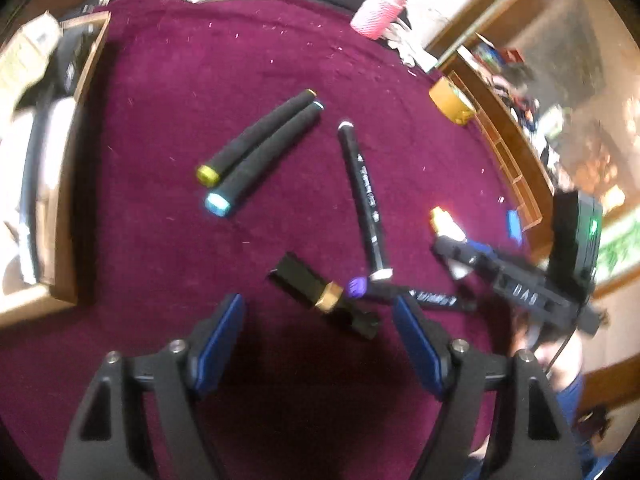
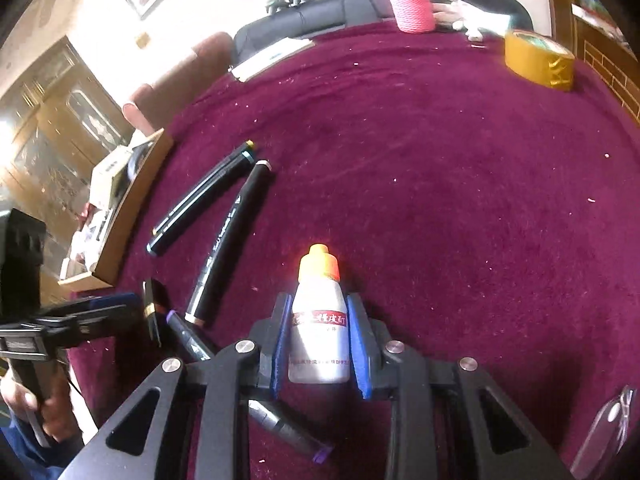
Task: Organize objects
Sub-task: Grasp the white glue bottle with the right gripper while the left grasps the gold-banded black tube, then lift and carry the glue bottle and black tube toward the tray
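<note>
On the maroon cloth (image 1: 168, 80) lie several black markers. A yellow-capped and a blue-capped marker (image 1: 260, 148) lie side by side, with a white-capped marker (image 1: 362, 196) and a purple-capped marker (image 1: 400, 292) nearer. My left gripper (image 1: 318, 302) is open above a black stick with a gold band (image 1: 324, 300) and does not touch it. My right gripper (image 2: 319, 298) is shut on a white bottle with an orange cap (image 2: 320, 320), its blue pads (image 2: 282, 340) against both sides. The left wrist view shows that bottle (image 1: 444, 222) blurred at the right.
A yellow tape roll (image 2: 540, 60) and a pink ribbed cylinder (image 2: 410, 0) stand at the far edge. A wooden box (image 1: 80, 160) with clutter borders the left side, and a wooden rack (image 1: 504, 148) the right. A clear shiny item (image 2: 608, 432) lies near the front right.
</note>
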A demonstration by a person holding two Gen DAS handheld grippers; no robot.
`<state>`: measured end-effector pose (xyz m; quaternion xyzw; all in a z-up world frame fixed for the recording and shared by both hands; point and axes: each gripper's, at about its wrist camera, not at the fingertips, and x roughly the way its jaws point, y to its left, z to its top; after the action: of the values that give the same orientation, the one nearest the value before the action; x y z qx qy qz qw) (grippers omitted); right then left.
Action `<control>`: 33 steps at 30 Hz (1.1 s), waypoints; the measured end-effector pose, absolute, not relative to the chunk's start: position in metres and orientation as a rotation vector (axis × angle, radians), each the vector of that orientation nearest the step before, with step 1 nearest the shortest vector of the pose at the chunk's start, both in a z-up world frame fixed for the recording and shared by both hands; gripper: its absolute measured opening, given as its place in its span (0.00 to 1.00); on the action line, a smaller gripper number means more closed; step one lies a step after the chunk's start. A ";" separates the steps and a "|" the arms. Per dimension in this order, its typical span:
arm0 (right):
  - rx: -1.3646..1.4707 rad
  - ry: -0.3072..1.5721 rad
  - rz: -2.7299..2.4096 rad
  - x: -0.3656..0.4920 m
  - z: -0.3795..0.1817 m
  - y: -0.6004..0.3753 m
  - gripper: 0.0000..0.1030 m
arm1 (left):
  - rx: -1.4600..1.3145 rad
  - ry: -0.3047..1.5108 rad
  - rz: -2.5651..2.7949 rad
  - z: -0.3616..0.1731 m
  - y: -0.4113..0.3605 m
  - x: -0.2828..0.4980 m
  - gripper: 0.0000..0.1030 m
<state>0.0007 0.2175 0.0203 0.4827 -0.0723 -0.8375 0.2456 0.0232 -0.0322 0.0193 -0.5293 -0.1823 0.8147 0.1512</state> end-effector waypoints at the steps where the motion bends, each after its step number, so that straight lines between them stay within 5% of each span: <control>1: 1.312 -0.206 -2.282 0.000 0.020 0.219 0.29 | -1.538 -0.526 2.361 0.018 -0.029 0.021 0.73; 4: 1.285 -0.204 -2.280 0.003 0.019 0.220 0.29 | -1.578 -0.364 2.420 0.016 -0.007 0.016 0.73; 8: 1.259 -0.200 -2.282 0.006 0.019 0.222 0.29 | -1.547 -0.144 2.493 0.018 0.002 0.019 0.40; 12: 1.245 -0.211 -2.276 0.006 0.018 0.223 0.29 | -1.528 -0.079 2.479 0.016 -0.013 0.030 0.22; 18: 1.222 -0.135 -2.303 0.010 0.018 0.216 0.29 | -1.496 -0.011 2.500 0.016 -0.006 0.033 0.24; 22: 1.205 -0.041 -2.331 0.014 0.019 0.210 0.29 | -1.467 0.204 2.514 0.012 0.023 0.040 0.56; 27: 1.183 0.127 -2.388 0.022 0.019 0.196 0.29 | -1.414 0.183 2.558 0.011 0.019 0.046 0.57; 33: 1.177 0.262 -2.425 0.027 0.018 0.187 0.29 | -1.376 0.192 2.574 0.012 0.017 0.051 0.44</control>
<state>0.0269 0.1867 0.0180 0.4244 0.0944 -0.8745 0.2149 0.0512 0.0173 0.0124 -0.4678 0.0654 0.8748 0.1081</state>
